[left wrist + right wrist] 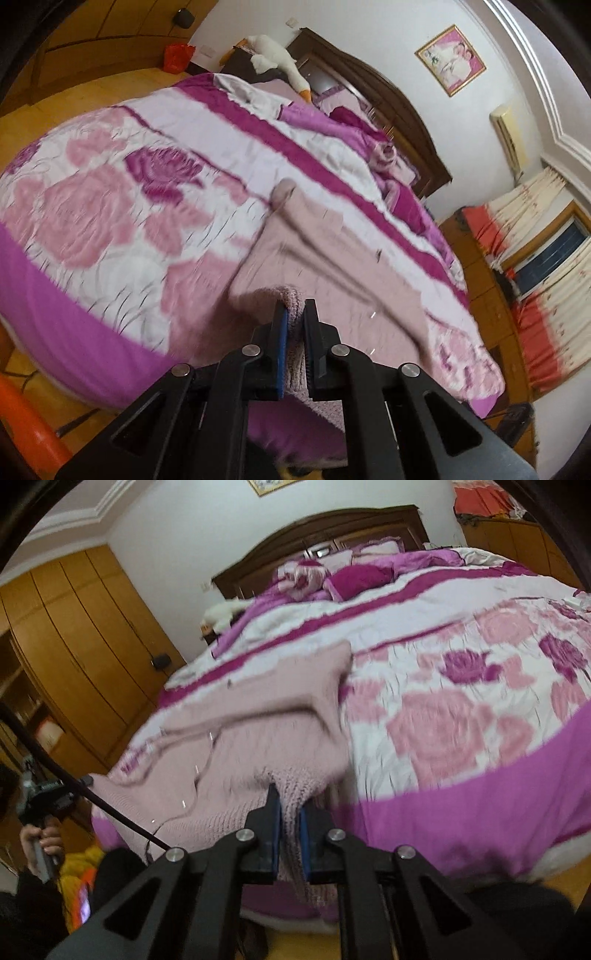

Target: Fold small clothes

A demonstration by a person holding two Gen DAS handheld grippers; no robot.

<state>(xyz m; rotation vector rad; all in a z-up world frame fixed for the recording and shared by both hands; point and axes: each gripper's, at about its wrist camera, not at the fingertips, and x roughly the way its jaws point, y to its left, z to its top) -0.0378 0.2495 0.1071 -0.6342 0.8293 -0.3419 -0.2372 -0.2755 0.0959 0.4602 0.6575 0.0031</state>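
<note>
A pale pink knitted sweater (314,240) lies across the near edge of the flowered bedspread (110,177), partly lifted off it. My left gripper (294,306) is shut on a bunched fold of its near hem, with knit squeezed between the blue pads. In the right wrist view the same sweater (258,716) stretches leftward across the bedspread (461,709), and my right gripper (290,801) is shut on another stretch of that hem. Cloth hangs down below both grippers. Both pictures are blurred by motion.
The bed has a dark wooden headboard (332,528) with pillows and a rumpled purple quilt (362,572). A white goose toy (277,55) lies near the headboard. Wooden wardrobes (81,635) line the wall. A hand (40,842) holds the other gripper's handle at lower left.
</note>
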